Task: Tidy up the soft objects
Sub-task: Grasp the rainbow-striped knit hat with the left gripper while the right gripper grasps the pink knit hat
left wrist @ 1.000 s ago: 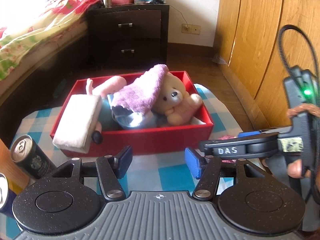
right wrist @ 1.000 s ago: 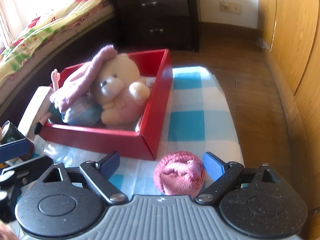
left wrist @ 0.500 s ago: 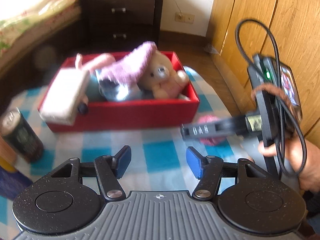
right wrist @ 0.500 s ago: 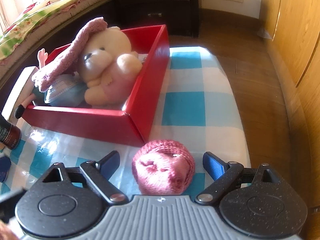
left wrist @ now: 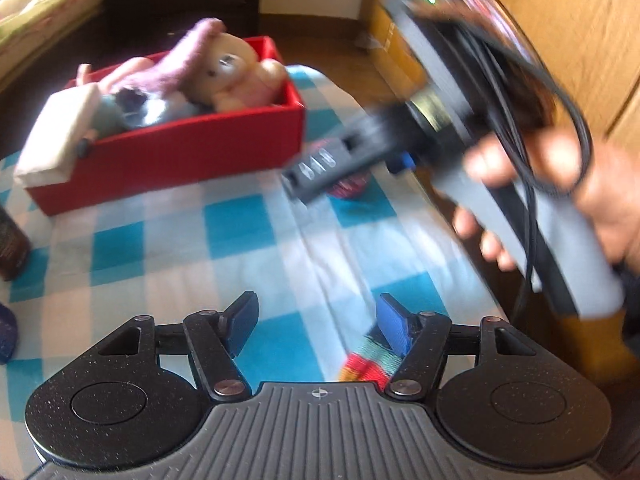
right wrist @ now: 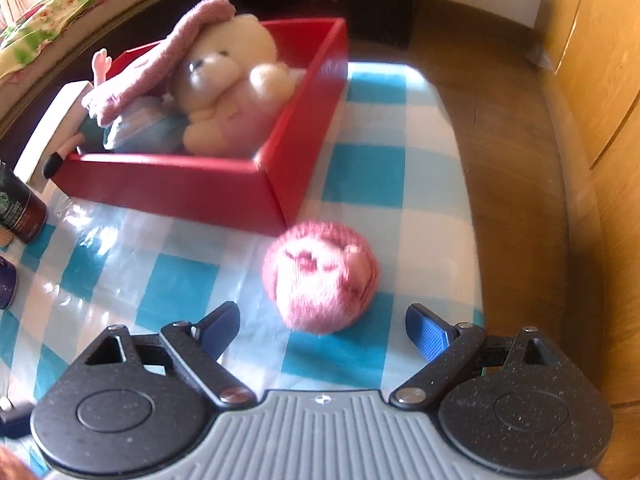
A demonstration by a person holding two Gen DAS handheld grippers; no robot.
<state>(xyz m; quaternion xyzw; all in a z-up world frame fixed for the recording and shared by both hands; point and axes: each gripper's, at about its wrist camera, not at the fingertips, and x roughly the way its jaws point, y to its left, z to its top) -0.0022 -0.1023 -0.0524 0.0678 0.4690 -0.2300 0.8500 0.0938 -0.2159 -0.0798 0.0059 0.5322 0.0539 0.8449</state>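
Two grippers stood spread: my right gripper point(right wrist: 322, 326) had backed slightly off the pink knit ball point(right wrist: 320, 276). My left gripper point(left wrist: 318, 322), jaws opening on nothing, had swung toward a striped sock point(left wrist: 370, 360), so neither item was boxed yet.

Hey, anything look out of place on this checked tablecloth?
Yes: a pink knitted ball lies loose on the blue-and-white checked tablecloth, outside the red box that holds the cream teddy bear. A white folded cloth overhangs the box's end.
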